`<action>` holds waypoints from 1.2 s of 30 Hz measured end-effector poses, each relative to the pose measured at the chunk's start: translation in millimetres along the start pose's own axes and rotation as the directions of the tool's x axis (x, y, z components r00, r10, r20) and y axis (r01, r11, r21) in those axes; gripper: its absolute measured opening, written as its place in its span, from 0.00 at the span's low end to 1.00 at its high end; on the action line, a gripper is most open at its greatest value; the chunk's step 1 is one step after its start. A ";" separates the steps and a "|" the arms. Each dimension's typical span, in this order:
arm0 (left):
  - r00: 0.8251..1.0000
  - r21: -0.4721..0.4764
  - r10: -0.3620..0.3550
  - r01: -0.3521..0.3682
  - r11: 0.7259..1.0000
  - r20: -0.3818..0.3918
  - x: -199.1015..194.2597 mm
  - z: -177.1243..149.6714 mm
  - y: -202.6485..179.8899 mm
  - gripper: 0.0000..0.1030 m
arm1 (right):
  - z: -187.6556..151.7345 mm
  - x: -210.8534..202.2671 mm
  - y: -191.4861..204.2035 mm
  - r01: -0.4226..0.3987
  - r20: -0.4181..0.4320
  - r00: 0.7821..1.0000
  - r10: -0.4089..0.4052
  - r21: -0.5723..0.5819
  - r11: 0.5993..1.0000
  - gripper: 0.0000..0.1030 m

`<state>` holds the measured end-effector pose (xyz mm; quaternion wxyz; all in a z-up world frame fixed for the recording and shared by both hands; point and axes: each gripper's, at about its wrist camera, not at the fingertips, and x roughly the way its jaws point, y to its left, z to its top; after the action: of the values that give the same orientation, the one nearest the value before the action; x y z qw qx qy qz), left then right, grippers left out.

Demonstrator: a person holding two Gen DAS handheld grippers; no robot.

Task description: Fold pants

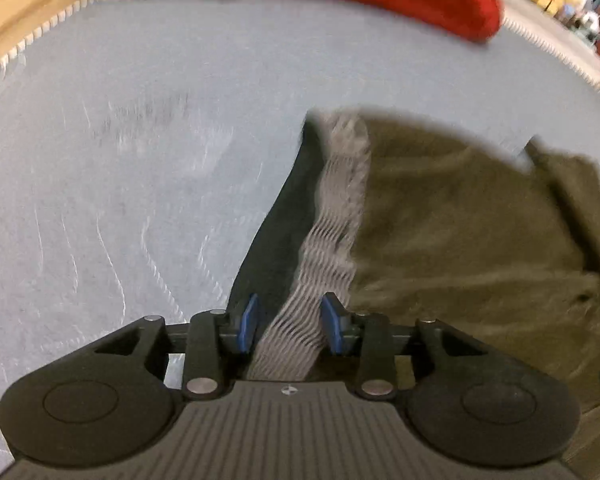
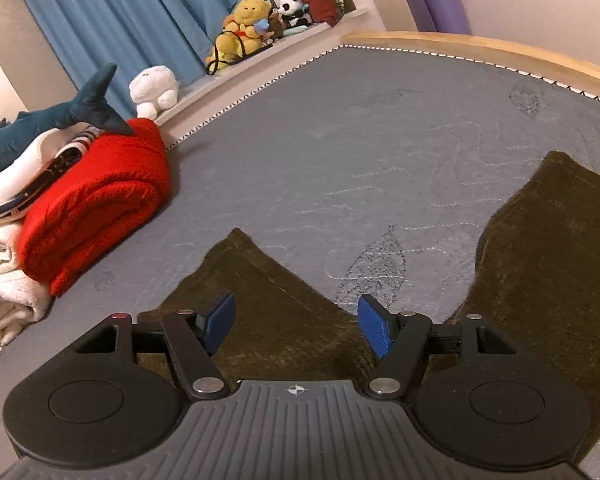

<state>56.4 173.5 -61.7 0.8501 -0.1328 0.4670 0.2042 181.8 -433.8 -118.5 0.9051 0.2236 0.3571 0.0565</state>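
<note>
Dark olive pants (image 1: 460,240) lie spread on the grey bed (image 1: 140,160), their grey ribbed waistband (image 1: 332,220) running towards the camera. My left gripper (image 1: 290,320) points steeply down, open, with the band between its blue pads (image 1: 332,322). The right-hand pad sits at the band's edge, and dark cloth shows beside the other pad. The left wrist view is blurred. In the right wrist view one pant leg (image 2: 268,300) ends just beyond my right gripper (image 2: 297,322), which hangs open above it. Another part of the pants (image 2: 548,260) lies to the right.
A folded red blanket (image 2: 100,200) lies at the bed's left side, with white cloth (image 2: 4,280) and a blue shark plush (image 2: 60,116) beside it. More plush toys (image 2: 244,28) sit on a ledge by blue curtains. A wooden frame (image 2: 500,46) borders the bed (image 2: 360,140).
</note>
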 end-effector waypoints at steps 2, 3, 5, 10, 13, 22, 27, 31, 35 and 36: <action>0.996 0.019 -0.056 0.055 0.998 0.065 -24.7 4.1 -14.2 0.38 | -3.3 7.9 6.7 0.000 -0.013 1.000 0.000 -0.034 0.999 0.67; 0.992 0.031 -0.086 0.084 0.996 0.089 -36.0 4.7 -23.0 0.38 | -5.5 12.5 11.8 -0.005 -0.021 1.000 0.004 -0.058 0.998 0.64; 0.987 0.058 -0.128 0.123 0.991 0.100 -47.5 6.0 -38.6 0.40 | -10.5 22.6 25.1 -0.030 -0.041 0.999 0.025 -0.119 0.992 0.55; 0.978 0.105 -0.191 0.183 0.977 0.077 -52.4 1.4 -65.7 0.44 | -35.1 42.2 77.9 -0.132 -0.102 0.989 0.103 -0.343 0.930 0.48; 0.978 0.124 -0.196 0.187 0.974 0.065 -48.1 -9.0 -76.0 0.45 | -55.5 51.8 109.4 -0.200 -0.154 0.978 0.143 -0.466 0.862 0.50; 0.981 0.139 -0.192 0.186 0.973 0.028 -27.9 -15.4 -73.8 0.46 | -104.7 71.5 163.6 -0.238 -0.223 0.969 0.109 -0.713 0.660 0.70; 0.982 0.131 -0.188 0.183 0.974 0.027 -26.6 -13.8 -67.7 0.46 | -108.7 77.4 163.7 -0.155 -0.166 0.985 0.039 -0.776 0.612 0.30; 0.981 0.131 -0.191 0.185 0.974 0.029 -27.5 -12.4 -63.9 0.46 | -73.4 61.5 150.8 -0.141 -0.086 0.990 0.113 -0.659 0.739 0.11; 0.981 0.130 -0.193 0.187 0.974 0.035 -30.8 -12.1 -62.2 0.46 | -19.3 31.7 122.1 -0.110 0.076 0.985 0.158 -0.432 0.895 0.10; 0.981 0.130 -0.192 0.186 0.974 0.035 -31.1 -12.3 -61.8 0.46 | -7.7 26.2 110.9 -0.098 0.112 0.983 0.147 -0.363 0.927 0.09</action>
<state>61.5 107.0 -39.7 0.8832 -0.1177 0.4438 0.0954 202.4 -325.1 -90.3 0.9477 0.0813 0.2633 0.1612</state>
